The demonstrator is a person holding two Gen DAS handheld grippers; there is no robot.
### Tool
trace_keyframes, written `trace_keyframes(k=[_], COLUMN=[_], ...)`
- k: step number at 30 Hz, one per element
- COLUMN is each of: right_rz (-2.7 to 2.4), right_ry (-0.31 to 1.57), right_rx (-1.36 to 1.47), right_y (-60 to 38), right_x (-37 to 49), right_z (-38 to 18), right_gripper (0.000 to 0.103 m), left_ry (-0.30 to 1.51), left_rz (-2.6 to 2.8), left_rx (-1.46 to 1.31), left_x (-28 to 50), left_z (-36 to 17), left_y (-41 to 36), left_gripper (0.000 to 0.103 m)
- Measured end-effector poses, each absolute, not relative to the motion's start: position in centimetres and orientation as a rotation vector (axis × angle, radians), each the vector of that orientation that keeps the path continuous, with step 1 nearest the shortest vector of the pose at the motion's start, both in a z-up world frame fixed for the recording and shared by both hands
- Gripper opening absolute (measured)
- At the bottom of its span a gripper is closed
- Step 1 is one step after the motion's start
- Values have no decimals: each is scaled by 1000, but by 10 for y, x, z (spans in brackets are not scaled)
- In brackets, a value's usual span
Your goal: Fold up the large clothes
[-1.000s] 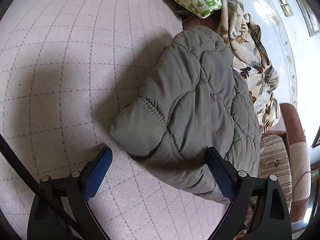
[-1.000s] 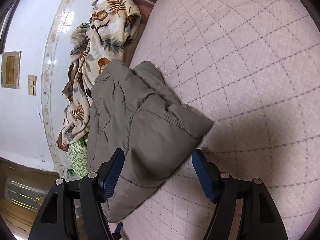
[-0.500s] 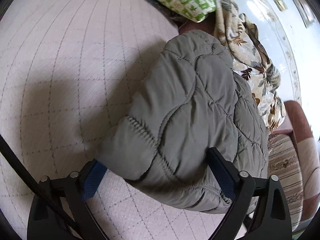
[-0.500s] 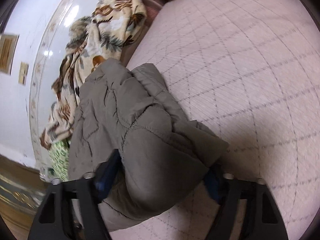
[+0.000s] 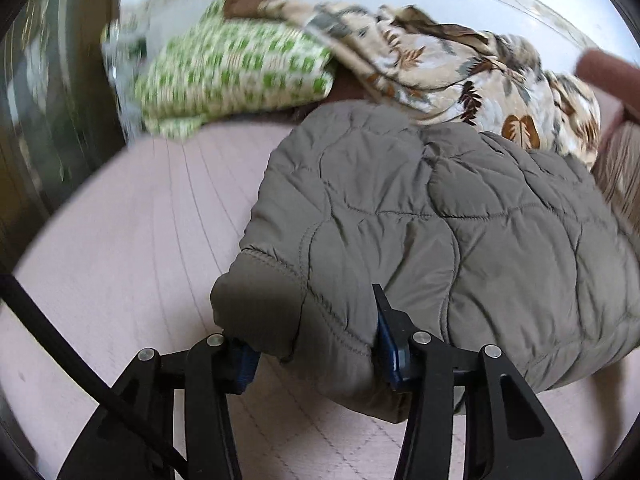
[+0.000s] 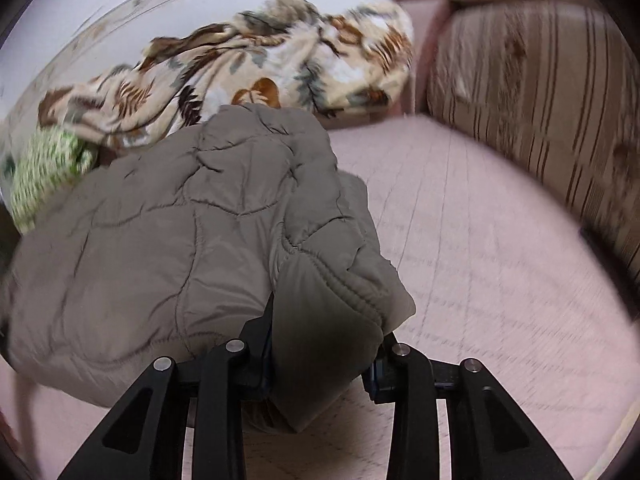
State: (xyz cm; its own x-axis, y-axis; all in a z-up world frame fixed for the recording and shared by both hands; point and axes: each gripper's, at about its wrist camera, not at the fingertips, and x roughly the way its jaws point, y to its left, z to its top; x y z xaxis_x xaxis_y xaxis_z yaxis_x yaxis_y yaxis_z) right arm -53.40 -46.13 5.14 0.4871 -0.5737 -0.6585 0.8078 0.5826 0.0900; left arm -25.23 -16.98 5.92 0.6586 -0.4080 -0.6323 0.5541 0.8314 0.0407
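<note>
A grey-brown quilted jacket (image 5: 440, 220) lies folded in a thick bundle on the pink quilted bedcover (image 5: 132, 248). My left gripper (image 5: 316, 356) has its jaws closing on the jacket's near left corner, blue pads pressing into the padded hem. In the right wrist view the same jacket (image 6: 168, 240) fills the left half. My right gripper (image 6: 320, 360) is closing on the near right corner, where a thick fold bulges between the fingers and hides the pads. Both gripped corners are raised off the cover.
Behind the jacket a leaf-print blanket (image 5: 460, 68) is heaped against the white wall, with a green-patterned pillow (image 5: 232, 76) to its left. A striped cushion (image 6: 540, 100) stands at the right. Bare pink bedcover (image 6: 480, 260) stretches to the right of the jacket.
Both grippers went from wide open around the jacket's corners to clamped on them. Each rolled to level and rose, lifting the near edge of the jacket.
</note>
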Motion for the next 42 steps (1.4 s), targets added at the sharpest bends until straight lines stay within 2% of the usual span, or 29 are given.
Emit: trace_keyframes(k=[10, 22, 42], right_rz=[-931, -920, -919], right_ry=[593, 503, 464], right_rx=[143, 108, 99], right_y=[-431, -400, -354], right_x=[-526, -565, -631], right_z=[81, 102, 94], right_gripper=[35, 35, 35], left_ry=[580, 499, 471], left_rz=[-546, -580, -609], left_rx=[229, 219, 258], left_x=[-261, -302, -362], left_z=[77, 96, 81], left_y=[-163, -130, -90], left_gripper=[47, 47, 47])
